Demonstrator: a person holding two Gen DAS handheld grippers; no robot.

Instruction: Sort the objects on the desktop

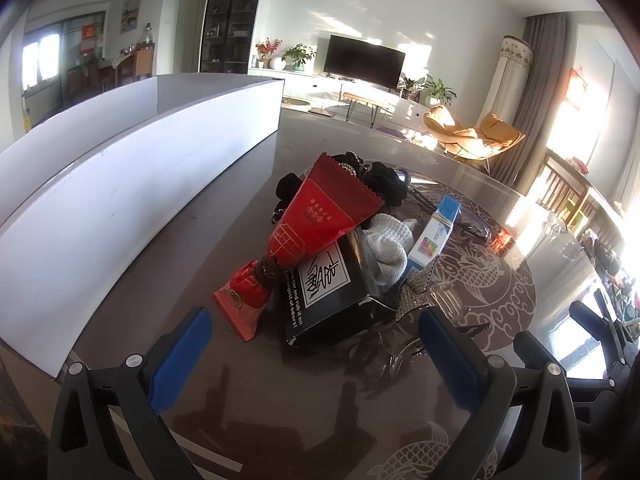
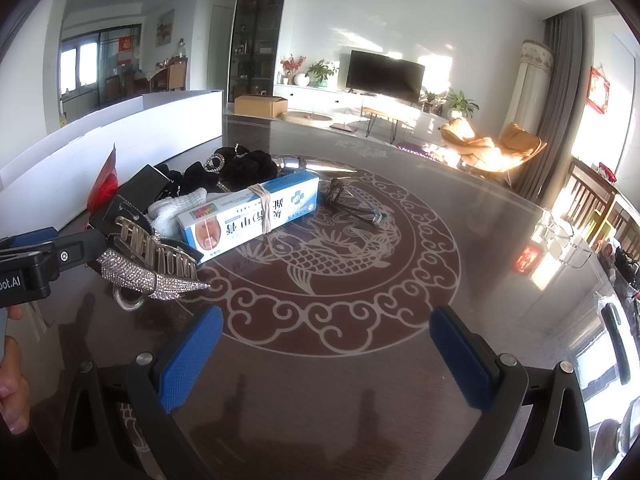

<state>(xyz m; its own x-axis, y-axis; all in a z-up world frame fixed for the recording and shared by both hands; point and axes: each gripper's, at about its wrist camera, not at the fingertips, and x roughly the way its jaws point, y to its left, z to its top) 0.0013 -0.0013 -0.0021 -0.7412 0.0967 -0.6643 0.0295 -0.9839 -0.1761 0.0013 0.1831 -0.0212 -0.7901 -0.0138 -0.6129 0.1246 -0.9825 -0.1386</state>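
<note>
Looking along my left gripper [image 1: 316,356], I see its blue pads [image 1: 180,360] spread wide with nothing between them, tilted down at a heap on the dark table [image 1: 168,264]. The heap lies just ahead of the pads: a red packet [image 1: 320,216] leans over a black box [image 1: 332,292], with a white cloth [image 1: 390,246] behind the box, black scrunchies [image 1: 380,180] at the far side, and a blue-and-white carton [image 1: 436,236] to the right. A white tray [image 1: 132,176] stands left of the heap, apart from it. My right gripper [image 2: 326,352] is likewise spread and holds nothing; it hangs over bare table, on the carp pattern [image 2: 320,256]. From this view the carton [image 2: 252,216], bound by a rubber band, lies left of centre, with glasses [image 2: 352,204] beside its far end and a rhinestone hair claw [image 2: 156,264] near its close end. The left gripper's black body [image 2: 36,264] enters at the left edge beside the claw; whether they touch I cannot tell.
</note>
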